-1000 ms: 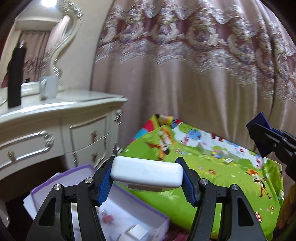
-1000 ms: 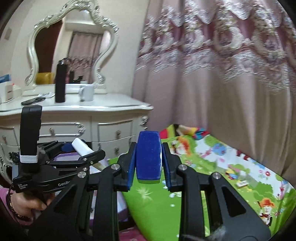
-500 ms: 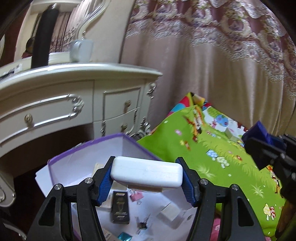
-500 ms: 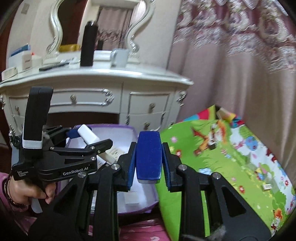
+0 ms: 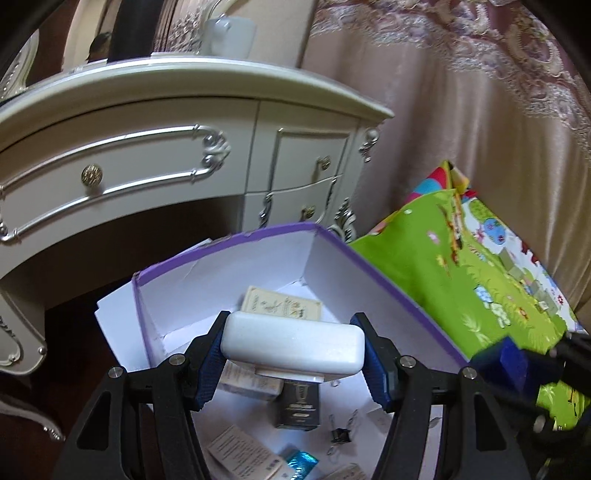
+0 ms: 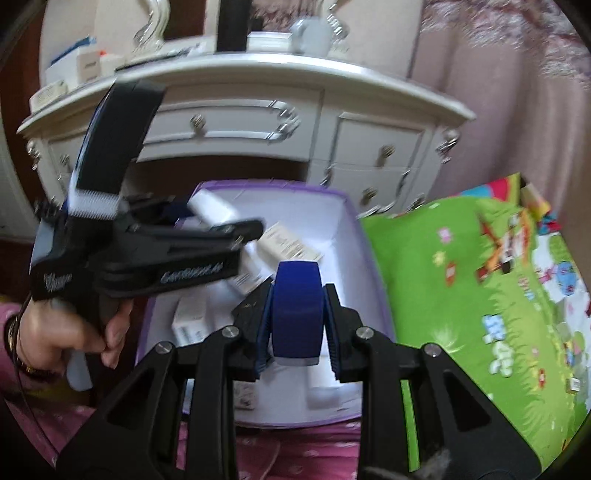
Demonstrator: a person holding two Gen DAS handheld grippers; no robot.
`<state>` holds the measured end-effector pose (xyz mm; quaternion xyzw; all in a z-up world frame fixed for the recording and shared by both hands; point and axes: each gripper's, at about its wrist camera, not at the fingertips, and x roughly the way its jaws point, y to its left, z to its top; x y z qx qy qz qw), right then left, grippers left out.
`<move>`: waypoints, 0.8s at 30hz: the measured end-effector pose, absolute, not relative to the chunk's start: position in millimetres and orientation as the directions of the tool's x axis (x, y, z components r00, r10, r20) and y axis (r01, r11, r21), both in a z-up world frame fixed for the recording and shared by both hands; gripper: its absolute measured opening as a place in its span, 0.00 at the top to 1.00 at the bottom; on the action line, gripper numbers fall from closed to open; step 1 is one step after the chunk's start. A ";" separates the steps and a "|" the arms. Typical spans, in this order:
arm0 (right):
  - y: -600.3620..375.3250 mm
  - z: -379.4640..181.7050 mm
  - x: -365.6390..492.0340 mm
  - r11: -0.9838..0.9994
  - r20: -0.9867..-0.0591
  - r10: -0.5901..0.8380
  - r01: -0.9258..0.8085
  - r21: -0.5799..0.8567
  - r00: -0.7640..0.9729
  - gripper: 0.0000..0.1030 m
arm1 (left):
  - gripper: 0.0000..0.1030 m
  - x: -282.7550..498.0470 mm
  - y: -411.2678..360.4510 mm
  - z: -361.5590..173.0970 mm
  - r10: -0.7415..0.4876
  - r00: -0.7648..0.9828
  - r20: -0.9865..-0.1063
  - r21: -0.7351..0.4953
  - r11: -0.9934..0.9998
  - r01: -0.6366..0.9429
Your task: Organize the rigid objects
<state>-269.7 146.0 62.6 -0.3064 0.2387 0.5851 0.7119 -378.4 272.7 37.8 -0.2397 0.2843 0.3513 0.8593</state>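
Observation:
My left gripper (image 5: 293,356) is shut on a white rounded case (image 5: 293,345), held crosswise above a purple-rimmed white box (image 5: 236,242). In the box lie a cream card box (image 5: 281,302), a black packet (image 5: 298,405), a teal foil packet (image 5: 301,462) and binder clips (image 5: 340,434). My right gripper (image 6: 296,325) is shut on a blue block (image 6: 296,314), held upright over the same box (image 6: 343,214). In the right wrist view a hand (image 6: 70,332) holds the left gripper (image 6: 207,221) with the white case (image 6: 218,210) over the box's far left. The blue block (image 5: 511,363) shows at the left view's right edge.
A white dresser (image 5: 184,147) with silver-trimmed drawers stands just behind the box; a mug (image 5: 229,37) and a black bottle (image 6: 232,26) sit on top. A green cartoon play mat (image 5: 480,280) lies to the right, with curtains (image 5: 480,129) behind it. Pink fabric (image 6: 295,450) lies below.
Both grippers have come down and tilted toward the purple-rimmed box, which now fills the lower view with its contents showing. Each still grips its object.

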 end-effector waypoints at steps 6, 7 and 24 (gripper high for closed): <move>157.4 44.4 -288.9 0.056 -0.718 0.676 -0.983 -0.174 0.165 0.71 | 0.37 -382.2 287.5 29.4 0.474 0.554 -0.684 -0.208 0.602 -0.771; 159.0 41.3 -291.3 0.044 -0.719 0.677 -0.984 -0.174 0.158 0.71 | 0.37 -382.2 288.4 29.9 0.479 0.547 -0.686 -0.202 0.598 -0.776; -15.8 49.7 -55.3 0.761 -0.667 0.495 -0.648 0.023 0.557 0.21 | 0.04 -224.3 211.7 55.5 0.310 0.665 -0.679 -0.204 0.791 -0.577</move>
